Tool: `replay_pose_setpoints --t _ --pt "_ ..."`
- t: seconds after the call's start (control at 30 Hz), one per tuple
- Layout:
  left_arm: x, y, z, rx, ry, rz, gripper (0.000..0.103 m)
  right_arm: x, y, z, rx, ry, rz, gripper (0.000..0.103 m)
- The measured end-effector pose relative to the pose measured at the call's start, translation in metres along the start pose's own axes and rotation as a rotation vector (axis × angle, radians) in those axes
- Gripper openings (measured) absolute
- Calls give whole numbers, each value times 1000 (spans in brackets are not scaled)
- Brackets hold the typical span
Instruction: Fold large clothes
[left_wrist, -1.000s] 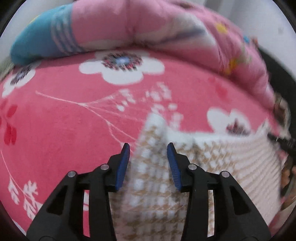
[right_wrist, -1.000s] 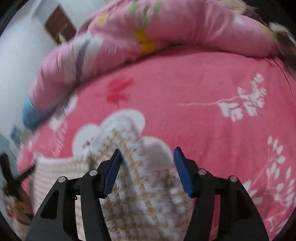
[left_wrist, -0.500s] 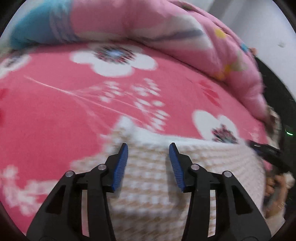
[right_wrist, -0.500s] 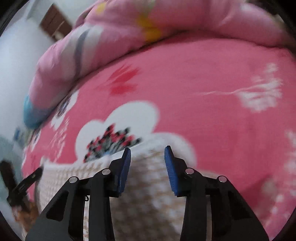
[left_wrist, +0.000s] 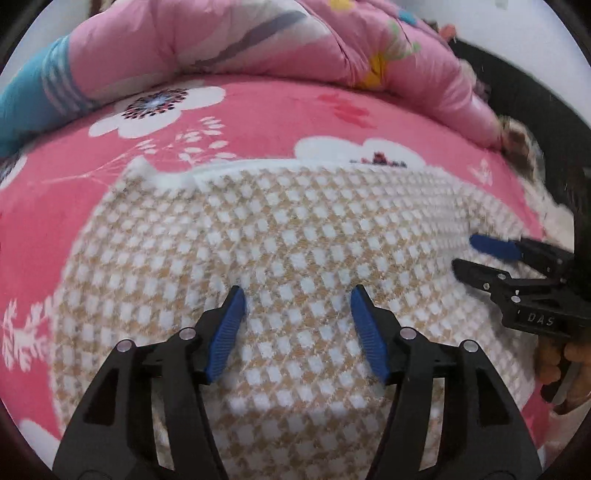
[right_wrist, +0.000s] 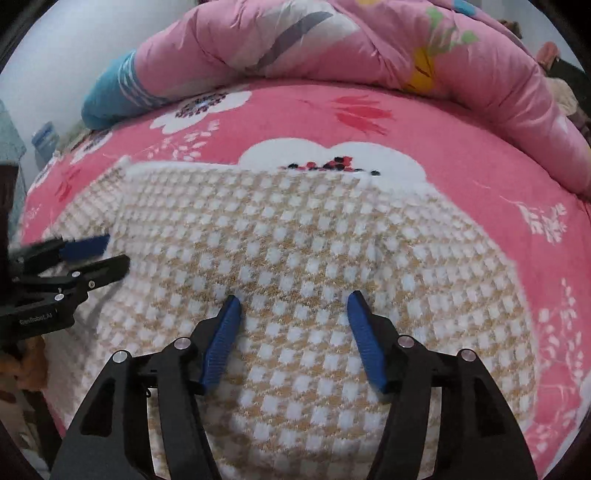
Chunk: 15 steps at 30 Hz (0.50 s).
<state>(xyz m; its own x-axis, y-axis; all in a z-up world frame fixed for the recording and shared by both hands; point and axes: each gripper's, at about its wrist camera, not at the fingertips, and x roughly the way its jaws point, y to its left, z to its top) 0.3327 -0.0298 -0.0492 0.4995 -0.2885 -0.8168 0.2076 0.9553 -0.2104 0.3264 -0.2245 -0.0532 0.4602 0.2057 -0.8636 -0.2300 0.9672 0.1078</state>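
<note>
A tan-and-white houndstooth knit garment (left_wrist: 280, 243) lies spread flat on the pink flowered bedspread (left_wrist: 258, 114), its white far edge roughly straight. In the left wrist view my left gripper (left_wrist: 297, 295) hovers over the garment's near part, jaws opening, nothing pinched between the blue pads. The right gripper (left_wrist: 469, 251) shows at the right edge, held by a hand. In the right wrist view the same garment (right_wrist: 288, 236) fills the middle; my right gripper (right_wrist: 293, 299) is above it, jaws opening and empty. The left gripper (right_wrist: 107, 251) appears at the left edge.
A rolled pink quilt (left_wrist: 295, 40) with a blue end (left_wrist: 33, 99) lies along the far side of the bed. The bedspread (right_wrist: 498, 177) shows bare around the garment. A dark edge and clutter (left_wrist: 517, 140) sit at the far right.
Both grippers let go of the raised cloth corners and drew back towards me. The garment's far edge now lies flat on the bed, and both pairs of jaws stand wider.
</note>
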Motion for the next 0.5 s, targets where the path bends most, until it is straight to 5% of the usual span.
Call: replay_pose_setpoints --t 0.17,0.3,0.4,0.5 --pt "-59 -10 -25 53 -78 -37 57 -62 24 -31 -60 -66 39 59" --pt "-21 -17 -57 61 32 57 58 -20 42 -65 -102 15 -33 66" --pt "-24 -24 -67 102 -32 113 58 -21 33 -65 -44 9 -7 66" --pt "-61 -26 -76 106 -72 74 57 -62 45 -75 -90 -42 -42 66"
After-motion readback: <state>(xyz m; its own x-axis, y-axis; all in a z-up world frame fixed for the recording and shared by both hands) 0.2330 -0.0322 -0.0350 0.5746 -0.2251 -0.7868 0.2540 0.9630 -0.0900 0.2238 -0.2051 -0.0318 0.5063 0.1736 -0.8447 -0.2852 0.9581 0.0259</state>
